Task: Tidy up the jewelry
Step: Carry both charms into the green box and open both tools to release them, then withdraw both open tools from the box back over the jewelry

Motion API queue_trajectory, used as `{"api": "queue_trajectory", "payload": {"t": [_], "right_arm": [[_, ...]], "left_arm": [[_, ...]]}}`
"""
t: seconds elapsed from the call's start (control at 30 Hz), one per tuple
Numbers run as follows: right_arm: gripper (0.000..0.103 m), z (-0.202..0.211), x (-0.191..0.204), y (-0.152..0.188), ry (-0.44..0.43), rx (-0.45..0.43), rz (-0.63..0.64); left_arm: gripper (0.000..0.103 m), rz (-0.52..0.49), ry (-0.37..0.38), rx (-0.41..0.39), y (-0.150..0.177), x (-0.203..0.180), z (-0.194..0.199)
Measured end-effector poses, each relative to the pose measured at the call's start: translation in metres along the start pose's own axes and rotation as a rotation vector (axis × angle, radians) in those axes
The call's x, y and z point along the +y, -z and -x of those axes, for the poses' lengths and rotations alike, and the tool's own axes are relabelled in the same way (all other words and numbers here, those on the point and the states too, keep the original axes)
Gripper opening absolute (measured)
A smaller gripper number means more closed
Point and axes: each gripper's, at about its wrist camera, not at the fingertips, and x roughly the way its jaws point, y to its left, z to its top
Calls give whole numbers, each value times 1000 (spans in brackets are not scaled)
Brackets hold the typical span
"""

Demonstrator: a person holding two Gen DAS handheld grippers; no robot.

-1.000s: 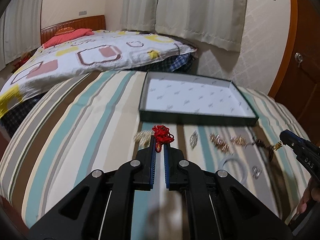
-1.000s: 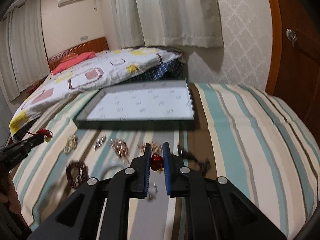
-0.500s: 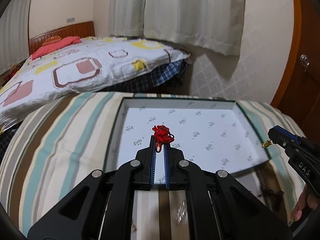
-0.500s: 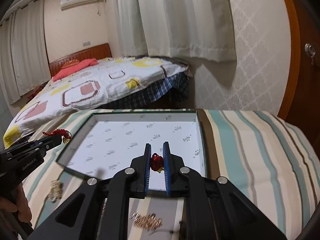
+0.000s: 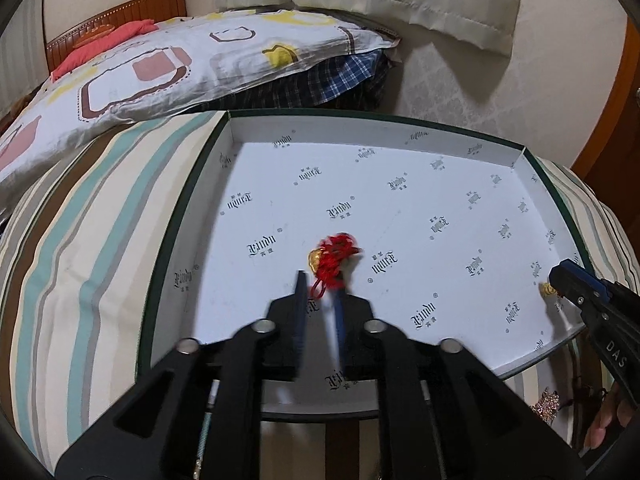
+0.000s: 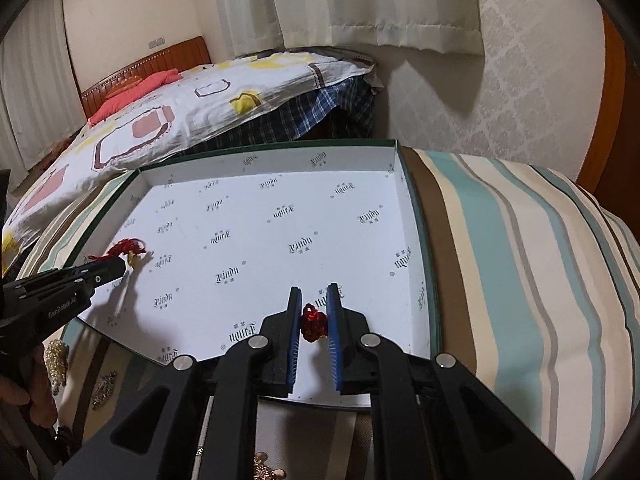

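Nearest the right wrist camera: right gripper (image 6: 314,312), black arms with blue-padded fingers (image 6: 294,320), held low over the near right part of the tray (image 6: 416,216). Jaws stand slightly spread; a small dark-red knotted charm (image 6: 313,322) sits in the gap, touching the left pad or nearly so. Whether the right pad touches it cannot be told.

Nearest the left wrist camera: left gripper (image 5: 320,292), same build, over the near middle of the tray. Jaws are parted, the right finger blurred. A red cord ornament with a gold piece (image 5: 330,258) lies just past the fingertips; one loop of cord reaches back between them. Whether it rests on the tray floor or hangs cannot be told. From the right wrist camera the same ornament shows at the left gripper's tip, over the tray's left side.

Beside the tray's near edge, on the striped bedspread (image 6: 500,260): several loose pieces of gold-toned jewelry (image 6: 54,360), a further cluster at lower left, another at the bottom edge, a pinkish sparkly piece (image 5: 545,402) at the tray's near right corner.

Middle ground: shallow tray, dark green rim, white lining printed with a repeated logo.

Beyond: a second bed with patterned quilt (image 6: 192,116), red pillow (image 6: 132,94) and wooden headboard. Pale curtains (image 6: 360,0) hang at the far wall.
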Motion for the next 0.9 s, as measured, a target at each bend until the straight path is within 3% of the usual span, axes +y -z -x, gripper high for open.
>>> {"api": "queue_trajectory", "payload": {"t": [0.07,0.2,0.53,0.9], "right_arm": [[18,-1,-1,0,1,4,-2],[34,-4,-4,3,1,14,-16],[44,22,2,0,6,-55,-13],[47,69,15,18,4,-113,-10]], "left_arm": [[26,-5,-8,-4,1,-1,-1],[40,-15,-15,3,3,-3,-3],[69,6,-6,-51,-2,-4,17],[79,15,25,-151,9,-5,81]]}}
